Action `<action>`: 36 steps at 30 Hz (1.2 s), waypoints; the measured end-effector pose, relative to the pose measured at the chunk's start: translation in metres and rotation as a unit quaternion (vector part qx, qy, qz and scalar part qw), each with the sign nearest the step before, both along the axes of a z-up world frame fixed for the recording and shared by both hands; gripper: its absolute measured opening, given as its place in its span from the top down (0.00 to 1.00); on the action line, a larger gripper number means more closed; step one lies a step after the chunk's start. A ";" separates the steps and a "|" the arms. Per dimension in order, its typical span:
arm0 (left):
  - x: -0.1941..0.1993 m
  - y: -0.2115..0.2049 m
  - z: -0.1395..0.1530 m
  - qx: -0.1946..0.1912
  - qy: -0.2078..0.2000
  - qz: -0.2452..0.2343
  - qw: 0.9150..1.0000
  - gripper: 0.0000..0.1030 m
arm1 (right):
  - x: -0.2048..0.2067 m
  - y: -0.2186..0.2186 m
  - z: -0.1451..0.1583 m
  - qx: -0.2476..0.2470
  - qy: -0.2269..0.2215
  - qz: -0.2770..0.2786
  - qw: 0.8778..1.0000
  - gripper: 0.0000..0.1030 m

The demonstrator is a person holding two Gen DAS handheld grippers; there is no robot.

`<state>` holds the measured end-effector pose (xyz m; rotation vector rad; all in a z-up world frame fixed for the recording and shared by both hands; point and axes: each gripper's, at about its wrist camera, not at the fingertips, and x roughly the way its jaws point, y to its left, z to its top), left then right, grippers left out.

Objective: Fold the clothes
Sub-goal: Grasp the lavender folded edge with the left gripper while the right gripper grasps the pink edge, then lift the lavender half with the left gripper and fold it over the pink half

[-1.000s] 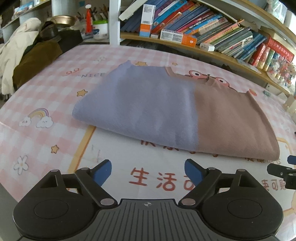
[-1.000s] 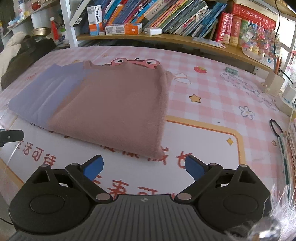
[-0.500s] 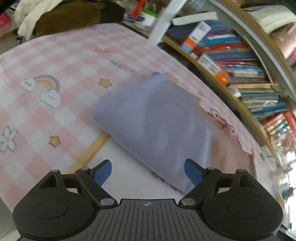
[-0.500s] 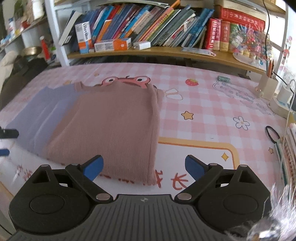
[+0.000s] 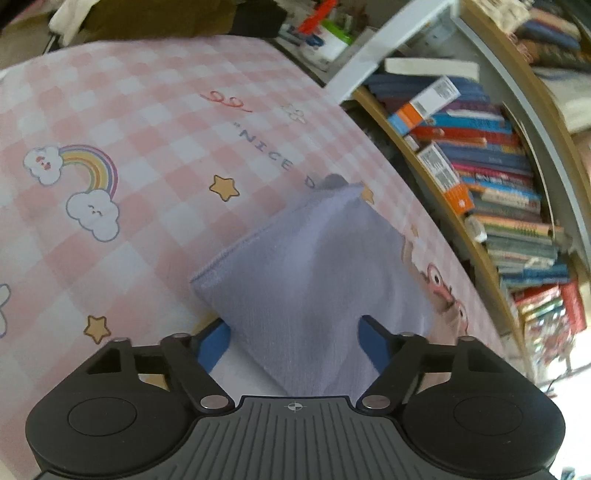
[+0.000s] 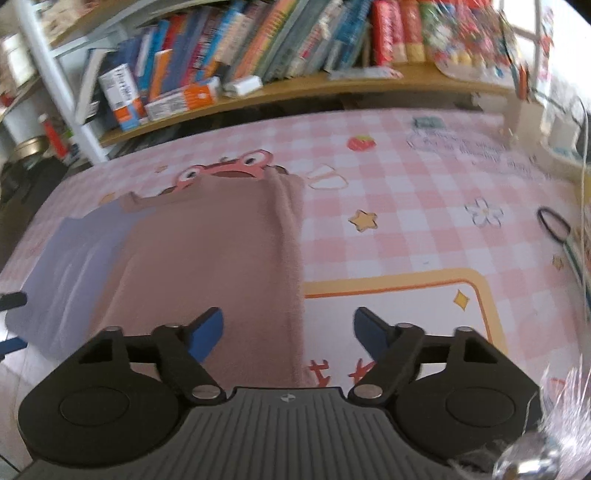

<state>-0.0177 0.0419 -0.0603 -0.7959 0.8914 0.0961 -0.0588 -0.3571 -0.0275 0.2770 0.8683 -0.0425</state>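
Note:
A folded garment, lavender on one half (image 5: 314,280) and brown on the other (image 6: 207,266), lies flat on the pink checked table cover (image 5: 110,122). My left gripper (image 5: 295,341) is open, its blue fingertips on either side of the lavender near corner, low over the cloth. My right gripper (image 6: 288,330) is open, straddling the brown half's right folded edge near its front corner. The left gripper's tip shows at the left edge of the right wrist view (image 6: 11,299).
A wooden shelf (image 6: 295,88) packed with books runs along the table's far side. Piled clothes (image 5: 147,18) sit at the far left. A black hair tie (image 6: 554,229) and a pen holder (image 6: 524,110) lie at the right.
Both grippers moved forward and down from in front of the garment. Each now straddles a near corner, the left one turned to the left end. Both stayed open.

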 end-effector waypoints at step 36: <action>0.012 0.043 0.020 0.041 -0.084 0.018 0.995 0.93 | 0.025 0.043 -0.016 0.071 0.035 0.041 0.996 0.82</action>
